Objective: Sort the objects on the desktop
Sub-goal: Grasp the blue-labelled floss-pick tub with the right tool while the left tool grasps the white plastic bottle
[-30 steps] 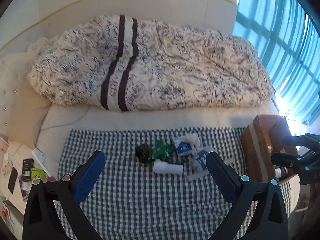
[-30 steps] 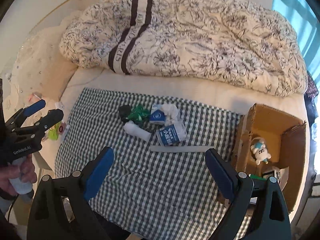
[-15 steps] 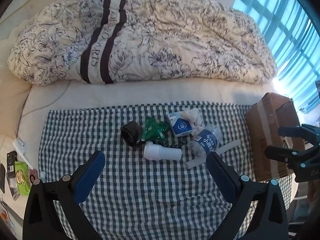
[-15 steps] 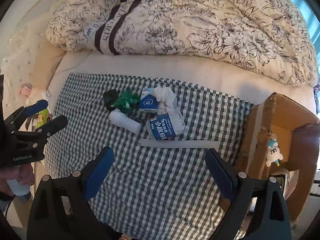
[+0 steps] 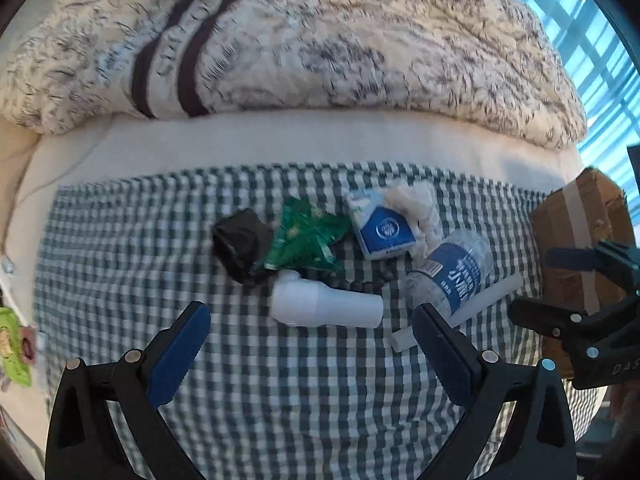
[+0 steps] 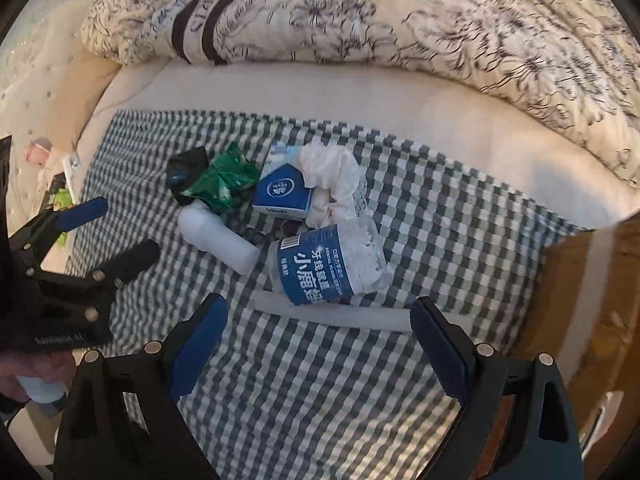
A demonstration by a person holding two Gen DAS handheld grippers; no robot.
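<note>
A small heap lies on a green checked cloth [image 5: 120, 264] [image 6: 440, 220]: a white bottle [image 5: 324, 306] [image 6: 218, 238], a clear tub with a blue label [image 5: 452, 272] [image 6: 324, 264], a blue and white carton [image 5: 380, 230] [image 6: 282, 196], a green wrapper [image 5: 308, 236] [image 6: 222, 182], a black object [image 5: 240, 240] [image 6: 184, 172], white crumpled tissue [image 6: 336, 172] and a white rod [image 5: 460, 312] [image 6: 332, 314]. My left gripper [image 5: 310, 334] [image 6: 116, 232] hangs open just short of the white bottle. My right gripper [image 6: 320, 328] [image 5: 536, 284] is open just before the rod.
A brown cardboard box [image 5: 580, 240] [image 6: 580, 312] stands at the cloth's right end. A rumpled floral duvet [image 5: 300, 40] [image 6: 400, 20] fills the far side of the bed. Small items [image 5: 12, 344] lie off the cloth's left edge.
Both grippers have come down and forward toward the heap, which now looks much larger in each view. Both stay open; no object has moved.
</note>
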